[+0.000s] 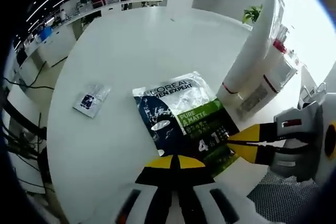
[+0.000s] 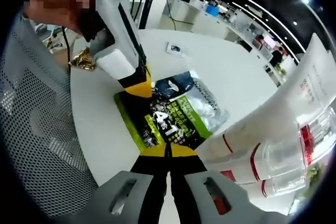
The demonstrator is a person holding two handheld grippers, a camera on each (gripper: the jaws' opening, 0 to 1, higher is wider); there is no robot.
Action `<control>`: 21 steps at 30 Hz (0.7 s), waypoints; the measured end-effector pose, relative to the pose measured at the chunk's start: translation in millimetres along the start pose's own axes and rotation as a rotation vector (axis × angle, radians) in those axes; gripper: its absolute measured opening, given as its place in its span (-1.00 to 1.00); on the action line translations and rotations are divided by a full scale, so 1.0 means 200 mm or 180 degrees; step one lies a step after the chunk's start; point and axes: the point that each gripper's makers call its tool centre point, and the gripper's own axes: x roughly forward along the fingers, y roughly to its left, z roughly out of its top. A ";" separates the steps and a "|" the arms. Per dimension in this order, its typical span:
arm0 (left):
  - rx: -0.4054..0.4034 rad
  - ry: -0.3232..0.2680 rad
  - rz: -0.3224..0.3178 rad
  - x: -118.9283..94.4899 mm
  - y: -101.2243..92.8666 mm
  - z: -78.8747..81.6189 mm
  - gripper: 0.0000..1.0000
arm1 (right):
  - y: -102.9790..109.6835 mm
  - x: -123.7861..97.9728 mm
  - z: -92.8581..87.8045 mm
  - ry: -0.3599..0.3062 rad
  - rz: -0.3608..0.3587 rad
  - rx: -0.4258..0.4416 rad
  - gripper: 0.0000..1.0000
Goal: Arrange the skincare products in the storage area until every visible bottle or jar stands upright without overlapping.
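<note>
Pinching opposite edges of the flat dark-blue-and-green plastic skincare pouch [image 1: 184,116], both clenched hand-held grippers [image 1: 172,162] [image 2: 169,151] risk knocking over the white red-banded tubes [image 1: 247,72] just beyond.

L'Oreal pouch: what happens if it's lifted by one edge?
The pouch is glossy, crinkled film lying flat, so it will likely flop and sag. It looks slippery. It probably won't stand upright unaided beside the white bottles.

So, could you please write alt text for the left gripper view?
A dark and green skincare sachet lies flat on a round white table, with the left claw shut at its near edge and the right claw shut at its right edge. White tubes lie right; a small packet sits left.
</note>
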 end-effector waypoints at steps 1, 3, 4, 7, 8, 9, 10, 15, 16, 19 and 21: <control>-0.0067 -0.0090 -0.0004 -0.01 0.00 0.03 -0.93 | -0.01 0.00 0.01 -0.0021 -0.0014 -0.0010 -1.00; -0.0205 -0.0326 -0.0073 -0.04 0.01 0.10 -0.91 | -0.03 -0.02 0.05 -0.0164 -0.0065 0.0055 -1.00; -0.0295 -0.0442 -0.0113 -0.06 0.01 0.13 -0.90 | -0.05 -0.03 0.08 -0.0224 -0.0087 0.0146 -1.00; -0.0469 -0.0681 -0.0110 -0.11 0.04 0.19 -0.82 | -0.05 -0.05 0.10 -0.0276 -0.0069 0.0221 -0.99; -0.0515 -0.0730 -0.0106 -0.11 0.05 0.21 -0.78 | -0.05 -0.05 0.10 -0.0273 -0.0059 0.0221 -0.99; -0.0543 -0.0799 -0.0123 -0.12 0.06 0.23 -0.76 | -0.04 -0.05 0.10 -0.0270 -0.0045 0.0214 -0.99; -0.0588 -0.0872 -0.0133 -0.13 0.06 0.24 -0.73 | -0.04 -0.05 0.10 -0.0271 -0.0036 0.0205 -0.99; -0.0897 -0.1289 -0.0242 -0.20 0.08 0.35 -0.53 | -0.02 -0.06 0.11 -0.0243 0.0031 0.0190 -0.99; -0.0947 -0.1374 -0.0251 -0.22 0.09 0.37 -0.44 | -0.02 -0.07 0.11 -0.0264 0.0051 0.0208 -0.99; -0.1120 -0.1533 -0.0078 -0.25 0.20 0.42 -0.15 | -0.02 -0.08 0.14 -0.0337 0.0090 0.0248 -0.99; -0.1174 -0.1501 0.0128 -0.25 0.27 0.42 -0.03 | -0.02 -0.09 0.16 -0.0387 0.0111 0.0269 -0.99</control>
